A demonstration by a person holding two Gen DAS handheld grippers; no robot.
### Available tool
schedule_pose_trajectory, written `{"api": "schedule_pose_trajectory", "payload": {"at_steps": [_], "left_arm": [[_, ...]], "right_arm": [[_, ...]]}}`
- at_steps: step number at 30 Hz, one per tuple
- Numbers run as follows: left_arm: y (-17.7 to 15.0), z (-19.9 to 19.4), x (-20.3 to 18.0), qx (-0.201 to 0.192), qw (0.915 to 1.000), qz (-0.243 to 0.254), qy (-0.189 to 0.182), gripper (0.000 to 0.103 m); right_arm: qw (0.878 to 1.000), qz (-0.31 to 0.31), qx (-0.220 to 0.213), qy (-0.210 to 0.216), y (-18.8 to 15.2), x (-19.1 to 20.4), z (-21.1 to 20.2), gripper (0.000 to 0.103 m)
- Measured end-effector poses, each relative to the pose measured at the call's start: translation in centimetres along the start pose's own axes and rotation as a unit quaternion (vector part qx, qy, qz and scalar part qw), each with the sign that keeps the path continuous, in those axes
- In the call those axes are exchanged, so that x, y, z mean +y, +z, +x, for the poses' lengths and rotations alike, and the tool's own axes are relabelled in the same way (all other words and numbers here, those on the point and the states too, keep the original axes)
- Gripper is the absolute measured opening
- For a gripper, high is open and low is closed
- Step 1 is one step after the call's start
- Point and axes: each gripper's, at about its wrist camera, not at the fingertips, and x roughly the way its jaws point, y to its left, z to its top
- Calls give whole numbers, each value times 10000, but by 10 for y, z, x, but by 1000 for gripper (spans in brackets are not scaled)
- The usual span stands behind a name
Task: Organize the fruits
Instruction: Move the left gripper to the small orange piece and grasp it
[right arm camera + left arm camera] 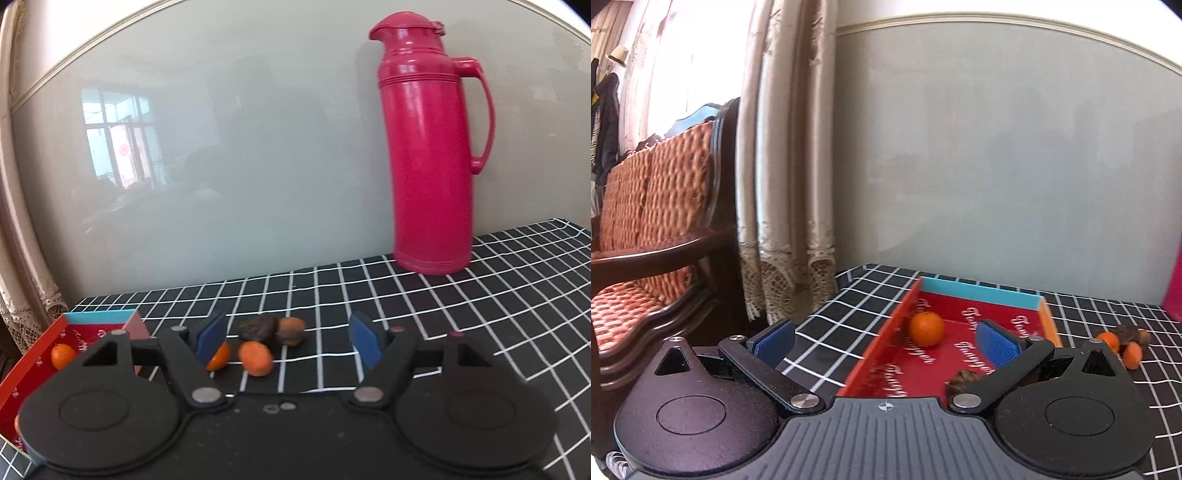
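Nearest us, left gripper (886, 341) has its jaws spread wide, nothing pinched; one blue pad hangs over the checked tablecloth (831, 317), the other over the red tray (882, 343). Right gripper (291, 341) is also spread, nothing clamped, pads clear of the fruit.

Just past the right gripper we see a loose cluster on the cloth: an orange fruit (255, 358), a half-hidden orange one (219, 356) behind the left pad, then a dark wrinkled fruit (260, 328) touching a brown-orange one (291, 330).

Inside the tray we see one orange (926, 328) near its left wall and a dark fruit (964, 380) at the near edge, partly hidden.

Further back a pink thermos (430, 147) stands upright by the wall. Left of the table we see a curtain (783, 166) and a woven-back chair (657, 221).
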Motion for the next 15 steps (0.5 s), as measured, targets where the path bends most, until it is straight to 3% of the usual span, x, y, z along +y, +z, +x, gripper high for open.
{"api": "schedule_pose_trajectory", "payload": {"at_steps": [4, 9, 15], "left_arm": [[0, -2, -19, 22, 9997, 70, -253, 103], [-1, -2, -44, 158, 9960, 89, -878, 103], [-7, -9, -87, 213, 9921, 340, -1192, 103]], "right_arm": [[9999, 53, -29, -99, 2, -14, -4, 73], [9996, 145, -14, -226, 0, -37, -7, 73], [9993, 176, -76, -335, 0, -58, -17, 73]]}}
